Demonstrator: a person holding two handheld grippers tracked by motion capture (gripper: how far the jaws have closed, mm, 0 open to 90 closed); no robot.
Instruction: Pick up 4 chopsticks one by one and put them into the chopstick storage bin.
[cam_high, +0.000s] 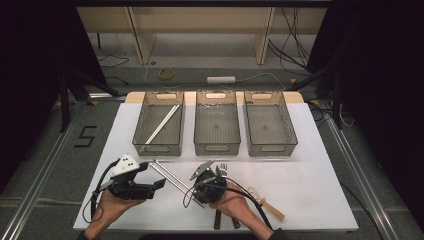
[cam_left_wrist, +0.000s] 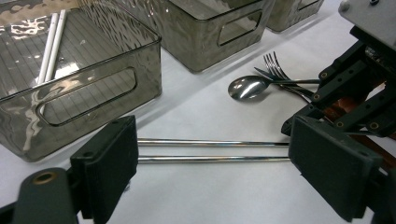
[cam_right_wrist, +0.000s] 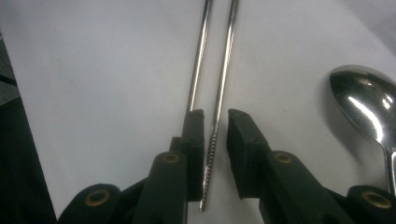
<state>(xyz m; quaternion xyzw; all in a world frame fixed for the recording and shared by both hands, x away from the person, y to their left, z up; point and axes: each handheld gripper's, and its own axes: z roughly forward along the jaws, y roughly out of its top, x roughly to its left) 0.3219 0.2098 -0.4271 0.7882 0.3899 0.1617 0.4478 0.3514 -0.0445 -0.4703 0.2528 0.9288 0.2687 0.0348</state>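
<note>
The right gripper (cam_right_wrist: 215, 114) stands over the near tips of two thin shiny metal chopsticks (cam_right_wrist: 219, 70) on the white table (cam_high: 320, 165). Its jaws are nearly closed, with one chopstick in the narrow gap and the pads not yet pressing. The left gripper (cam_left_wrist: 212, 161) hovers wide open and empty to the left. On the floor beside the table, black tape reads "5" (cam_high: 85, 136).

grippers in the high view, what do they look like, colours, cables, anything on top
Both are black, boxy frames with two flat rectangular jaws and brass-coloured pivot rivets. The left gripper and the right gripper each carry a grey three-cornered plate on top and trail a black cable. The hands holding them are bare, with no sleeves in view.
</note>
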